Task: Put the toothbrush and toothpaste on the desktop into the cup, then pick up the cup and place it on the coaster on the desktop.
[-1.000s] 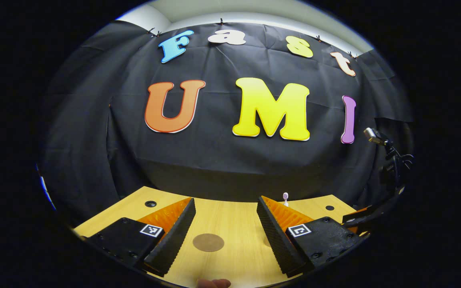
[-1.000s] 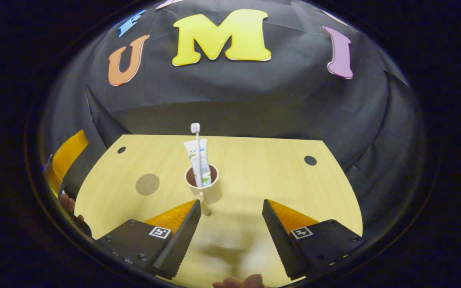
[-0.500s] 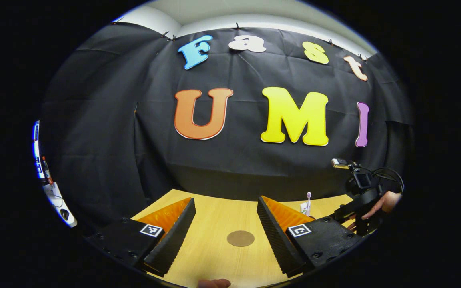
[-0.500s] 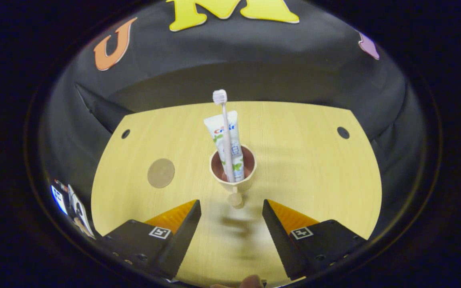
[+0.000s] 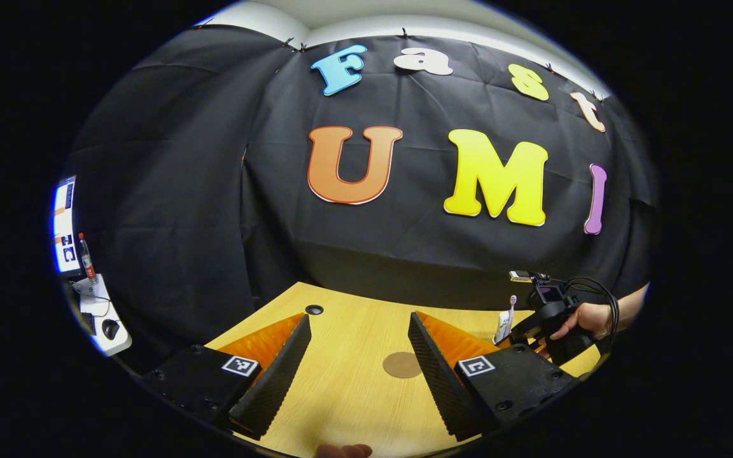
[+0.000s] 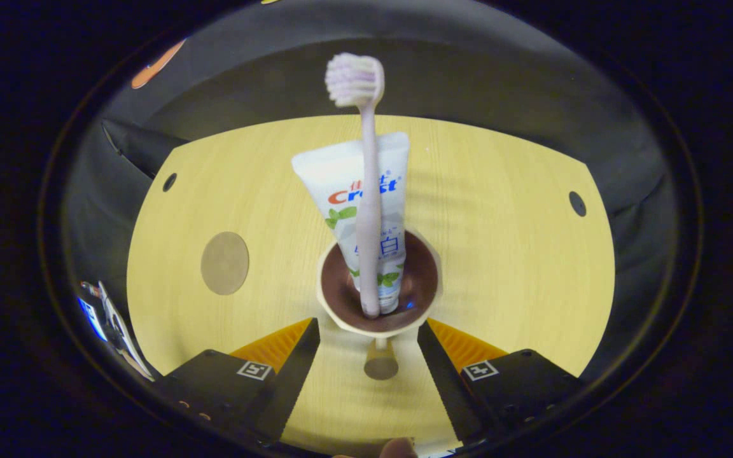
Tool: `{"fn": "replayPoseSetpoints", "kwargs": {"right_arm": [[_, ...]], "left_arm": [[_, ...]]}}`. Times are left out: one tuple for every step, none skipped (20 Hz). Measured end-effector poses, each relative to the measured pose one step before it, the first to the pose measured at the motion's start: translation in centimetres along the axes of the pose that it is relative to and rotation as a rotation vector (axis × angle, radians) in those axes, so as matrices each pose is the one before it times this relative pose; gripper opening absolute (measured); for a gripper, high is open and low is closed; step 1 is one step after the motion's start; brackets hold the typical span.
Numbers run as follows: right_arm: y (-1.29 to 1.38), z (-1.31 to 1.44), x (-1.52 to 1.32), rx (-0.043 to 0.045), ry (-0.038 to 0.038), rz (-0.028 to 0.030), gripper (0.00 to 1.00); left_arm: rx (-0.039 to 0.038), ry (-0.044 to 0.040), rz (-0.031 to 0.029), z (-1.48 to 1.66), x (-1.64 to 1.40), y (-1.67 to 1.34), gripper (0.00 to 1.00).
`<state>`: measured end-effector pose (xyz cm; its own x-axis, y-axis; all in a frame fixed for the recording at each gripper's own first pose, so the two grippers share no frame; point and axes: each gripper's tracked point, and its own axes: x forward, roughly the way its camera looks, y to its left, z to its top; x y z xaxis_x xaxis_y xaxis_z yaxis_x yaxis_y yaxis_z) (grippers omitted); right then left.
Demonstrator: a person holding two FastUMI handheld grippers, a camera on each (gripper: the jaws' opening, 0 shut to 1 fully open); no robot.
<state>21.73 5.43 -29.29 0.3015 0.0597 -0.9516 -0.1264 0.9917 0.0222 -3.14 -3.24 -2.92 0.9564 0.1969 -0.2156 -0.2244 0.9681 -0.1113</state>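
A beige cup [image 6: 420,280] with a brown inside stands on the wooden table [image 6: 506,254]. A white toothpaste tube [image 6: 341,184] and a pale pink toothbrush [image 6: 369,210] stand upright in it. My right gripper [image 6: 366,326] is open, hovering close over the cup's near side, and the cup's handle [image 6: 380,364] lies between its fingers. The round brown coaster [image 6: 224,263] lies to the cup's left. In the left gripper view, my left gripper [image 5: 359,317] is open over the table with the coaster [image 5: 401,364] beside its right finger. The toothbrush [image 5: 511,305] and the right gripper [image 5: 548,315] appear at the far right.
The table has small round holes [image 6: 576,203] near its far corners, one of them [image 5: 314,310] just ahead of my left gripper. A hand [image 5: 586,316] holds the right gripper. A white stand with gear [image 5: 96,308] sits off the table at the far left.
The right gripper has come down and closer to the cup, so the handle now sits between its fingers. The left gripper has swung left, shifting the coaster rightward in its view.
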Motion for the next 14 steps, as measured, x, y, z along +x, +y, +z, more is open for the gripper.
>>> {"fn": "replayPoseSetpoints", "kwargs": {"right_arm": [[-0.131, 0.016, 0.524, 0.00209, 0.00984, -0.00252, 0.92], [-0.155, 0.132, 0.415, 0.00526, 0.00536, 0.00053, 0.92], [-0.044, 0.187, 0.301, -0.00234, 0.00489, -0.00022, 0.91], [-0.149, 0.157, 0.329, -0.00598, 0.00278, -0.00523, 0.91], [0.017, -0.074, 0.078, -0.00628, 0.00322, -0.0016, 0.91], [-0.009, -0.102, 0.319, 0.00037, 0.00921, -0.00371, 0.91], [-0.16, -0.146, 0.182, -0.00216, 0.01167, -0.01007, 0.88], [-0.128, -0.072, 0.169, -0.00256, 0.00866, -0.00492, 0.84], [0.032, -0.125, 0.217, -0.00011, 0.00457, 0.00185, 0.75], [-0.1, -0.02, 0.137, -0.00467, 0.00703, -0.00332, 0.7], [0.042, -0.047, 0.12, 0.00179, 0.00389, 0.00222, 0.69], [0.008, -0.094, -0.035, 0.00535, 0.00199, 0.00419, 0.67], [-0.025, 0.026, 0.123, 0.00593, 0.00003, 0.00723, 0.66], [-0.012, -0.064, -0.048, 0.00459, 0.00222, 0.00516, 0.66]], "left_arm": [[0.00642, 0.00104, 0.00638, 0.006, -0.078, 0.338, 0.98], [0.00438, 0.0001, 0.00458, 0.092, 0.085, 0.15, 0.98], [0.00187, 0.00475, 0.00492, -0.121, -0.064, 0.241, 0.98], [-0.00099, 0.00838, 0.00489, -0.291, 0.084, 0.189, 0.98], [-0.00266, 0.0104, 0.0048, -0.176, 0.024, 0.068, 0.98], [-0.0032, 0.00944, 0.00252, -0.201, 0.083, 0.09, 0.98], [-0.00205, 0.00734, 0.00426, -0.169, -0.073, 0.239, 0.98], [-0.00179, 0.00526, 0.00344, -0.2, 0.044, 0.169, 0.98], [-0.00137, 0.00405, 0.00324, -0.088, 0.172, 0.168, 0.98], [-0.00052, 0.00663, 0.00184, -0.139, 0.128, 0.158, 0.98], [-0.00125, 0.00694, -0.00169, -0.196, -0.097, 0.017, 0.98], [0.00022, 0.00459, -0.00284, -0.099, 0.006, -0.057, 0.98], [0.00075, -0.00361, 0.00002, -0.03, 0.043, 0.093, 0.98], [-0.00041, -0.0002, -0.00412, -0.054, 0.008, -0.106, 0.98]]}}
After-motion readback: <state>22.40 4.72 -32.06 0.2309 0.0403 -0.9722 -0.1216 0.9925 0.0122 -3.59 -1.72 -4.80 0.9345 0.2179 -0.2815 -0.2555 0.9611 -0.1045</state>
